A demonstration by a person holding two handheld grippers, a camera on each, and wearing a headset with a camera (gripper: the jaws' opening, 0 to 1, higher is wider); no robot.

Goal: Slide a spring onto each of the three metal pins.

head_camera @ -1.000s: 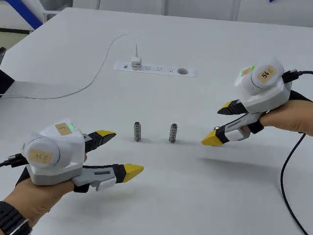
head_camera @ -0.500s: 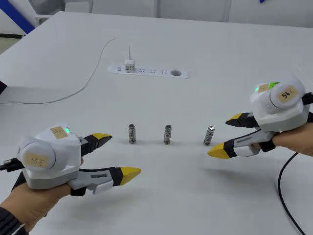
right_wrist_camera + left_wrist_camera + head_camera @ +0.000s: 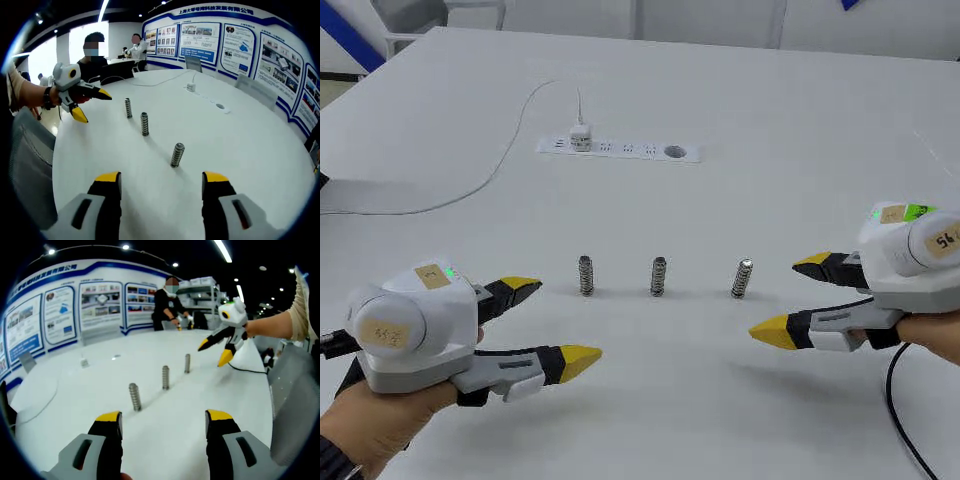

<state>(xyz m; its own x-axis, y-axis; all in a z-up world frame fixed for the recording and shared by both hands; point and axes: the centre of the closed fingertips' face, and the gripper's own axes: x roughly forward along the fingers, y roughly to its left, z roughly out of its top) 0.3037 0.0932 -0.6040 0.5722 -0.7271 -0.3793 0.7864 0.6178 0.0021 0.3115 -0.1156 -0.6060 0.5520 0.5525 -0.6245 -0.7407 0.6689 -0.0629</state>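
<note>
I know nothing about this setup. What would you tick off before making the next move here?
1. Left spring stands upright: ok.
2. Middle spring stands upright: ok.
3. Right spring fully seated: cannot tell; it leans a little.
4. Left gripper open and empty: ok.
5. Right gripper open, empty, apart from the springs: ok.

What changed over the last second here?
The right tongs drew back rightward from the row, open and empty, uncovering the third spring. The left tongs stayed open near the first spring. The middle spring and power strip stayed put.
</note>
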